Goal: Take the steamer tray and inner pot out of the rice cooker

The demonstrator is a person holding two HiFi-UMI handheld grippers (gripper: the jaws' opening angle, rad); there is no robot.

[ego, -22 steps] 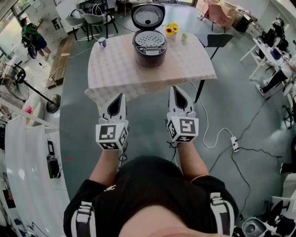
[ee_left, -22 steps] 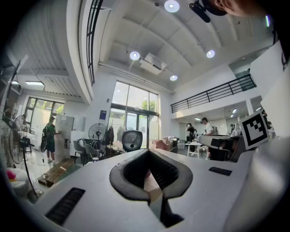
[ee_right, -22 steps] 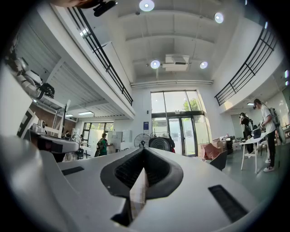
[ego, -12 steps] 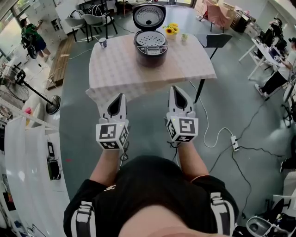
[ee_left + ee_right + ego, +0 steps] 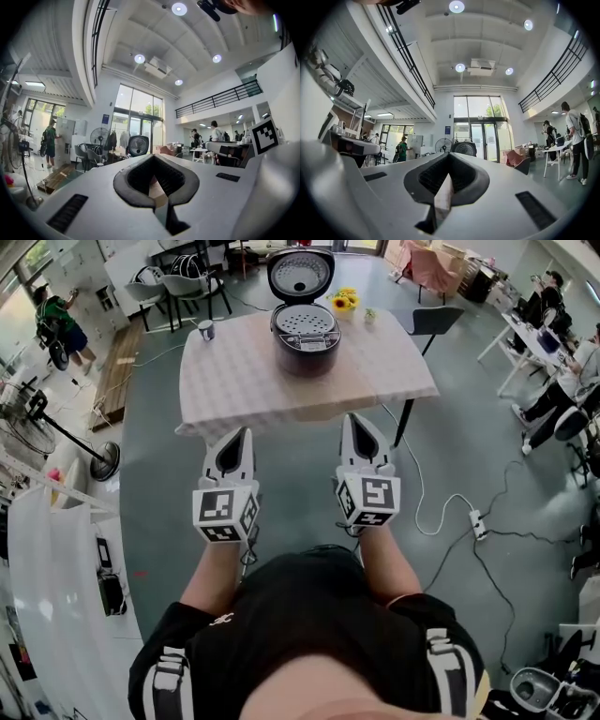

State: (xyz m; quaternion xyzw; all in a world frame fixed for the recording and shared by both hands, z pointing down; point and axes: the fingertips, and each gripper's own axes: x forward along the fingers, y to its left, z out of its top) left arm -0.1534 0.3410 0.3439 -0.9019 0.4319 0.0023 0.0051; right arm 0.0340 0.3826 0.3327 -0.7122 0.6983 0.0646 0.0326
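A dark rice cooker [image 5: 304, 334] stands on the far half of a table [image 5: 253, 371] with a checked cloth, its lid raised. A pale perforated steamer tray [image 5: 305, 321] lies in its mouth; the inner pot under it is hidden. My left gripper [image 5: 239, 432] and right gripper [image 5: 354, 420] hang side by side in front of my body, short of the table's near edge, both shut with nothing between the jaws. In the left gripper view [image 5: 154, 161] and the right gripper view [image 5: 449, 157] the jaws meet and point level into the hall.
A cup [image 5: 206, 329] stands at the table's far left, and yellow flowers [image 5: 346, 302] behind the cooker. A dark chair [image 5: 439, 321] is at the table's right. A white cord with a power strip [image 5: 476, 524] trails on the floor to the right. A floor fan [image 5: 66, 427] stands left.
Both grippers have stayed where they were, shut. The view has shifted slightly, so the table and cooker sit a little differently in the picture.
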